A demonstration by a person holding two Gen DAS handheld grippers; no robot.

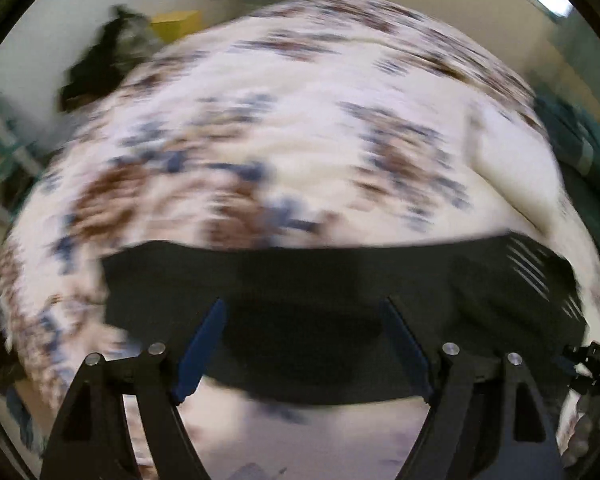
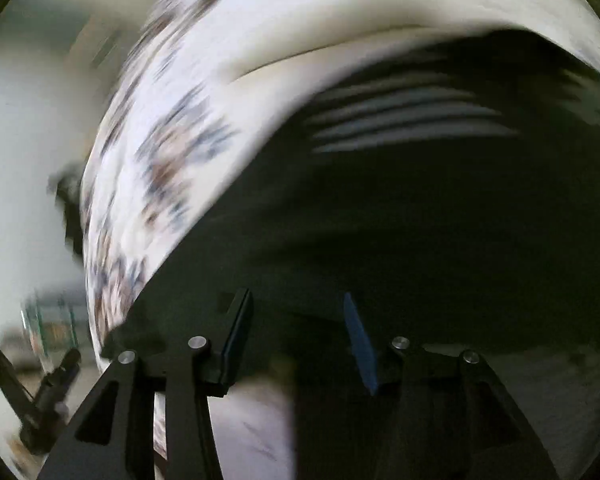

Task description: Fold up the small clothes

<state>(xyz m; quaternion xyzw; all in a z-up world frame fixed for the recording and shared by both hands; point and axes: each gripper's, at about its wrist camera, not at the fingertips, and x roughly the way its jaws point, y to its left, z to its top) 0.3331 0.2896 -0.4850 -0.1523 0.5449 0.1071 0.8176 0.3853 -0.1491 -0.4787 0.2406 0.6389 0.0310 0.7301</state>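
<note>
A black garment [image 1: 340,280] with thin white stripes near one end lies flat on a bedspread [image 1: 300,120] printed with brown and blue flowers. Both views are heavily blurred. My left gripper [image 1: 304,304] hangs over the garment's near half, its blue-padded jaws wide apart and nothing pinched between them. In the right wrist view the same black garment [image 2: 400,220] fills most of the picture. My right gripper [image 2: 296,294] is above it, open, with a gap between its fingers. The dark cloth shows behind that gap.
A dark heap of clothes [image 1: 100,68] and a yellow box [image 1: 176,24] sit beyond the bed's far left corner. Teal fabric [image 1: 580,152] lies off the right side. The other gripper shows at each view's edge [image 1: 592,360] [image 2: 52,392].
</note>
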